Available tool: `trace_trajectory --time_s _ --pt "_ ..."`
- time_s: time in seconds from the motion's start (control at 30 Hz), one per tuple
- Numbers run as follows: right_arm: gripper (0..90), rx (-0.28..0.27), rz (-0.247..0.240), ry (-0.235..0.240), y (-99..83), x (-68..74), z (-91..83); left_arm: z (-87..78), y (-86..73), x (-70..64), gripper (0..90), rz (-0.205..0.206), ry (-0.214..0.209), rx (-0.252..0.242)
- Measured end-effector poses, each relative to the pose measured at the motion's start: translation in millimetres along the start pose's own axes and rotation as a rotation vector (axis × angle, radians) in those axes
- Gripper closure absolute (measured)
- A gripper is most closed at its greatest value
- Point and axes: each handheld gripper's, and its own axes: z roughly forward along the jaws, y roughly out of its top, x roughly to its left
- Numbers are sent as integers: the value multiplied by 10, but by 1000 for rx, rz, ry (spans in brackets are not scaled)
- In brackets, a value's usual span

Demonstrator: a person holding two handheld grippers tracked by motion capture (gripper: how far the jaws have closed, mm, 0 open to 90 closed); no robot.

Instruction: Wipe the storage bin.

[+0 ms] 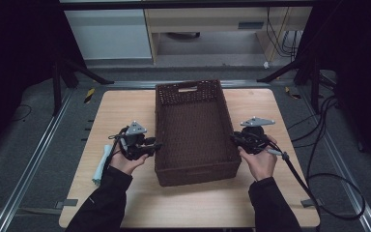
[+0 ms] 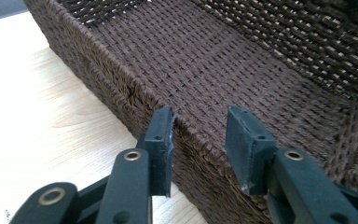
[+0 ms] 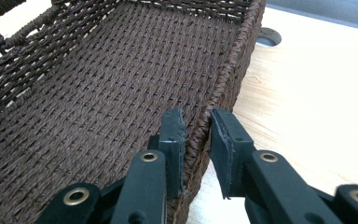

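Note:
A dark brown woven basket (image 1: 193,173) stands lengthwise in the middle of the table and has nothing in it. My left gripper (image 1: 157,145) is at its left wall. In the left gripper view the jaws (image 2: 200,116) stand open astride the rim (image 2: 98,60), with one pad (image 2: 164,140) against the outside and the other off the inside. My right gripper (image 1: 233,137) is at the right wall. In the right gripper view it (image 3: 196,116) is shut on the rim (image 3: 233,56), one pad on each side.
A pale rolled cloth (image 1: 101,164) lies on the light wooden table (image 1: 125,106) left of my left hand. A round hole (image 3: 266,36) sits in the tabletop beyond the basket's far right corner. Cables trail off the table's right edge (image 1: 314,179).

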Motion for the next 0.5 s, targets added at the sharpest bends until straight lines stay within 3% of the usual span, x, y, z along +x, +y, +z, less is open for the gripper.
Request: trace_trajectory --time_s 0.3,0.5 --pt "675 16 -5 5 -22 15 -220 -47 -48 -133 635 4 11 -11" --pt "748 61 -15 -14 -96 21 -193 -73 -61 -220 620 22 -9 -10"
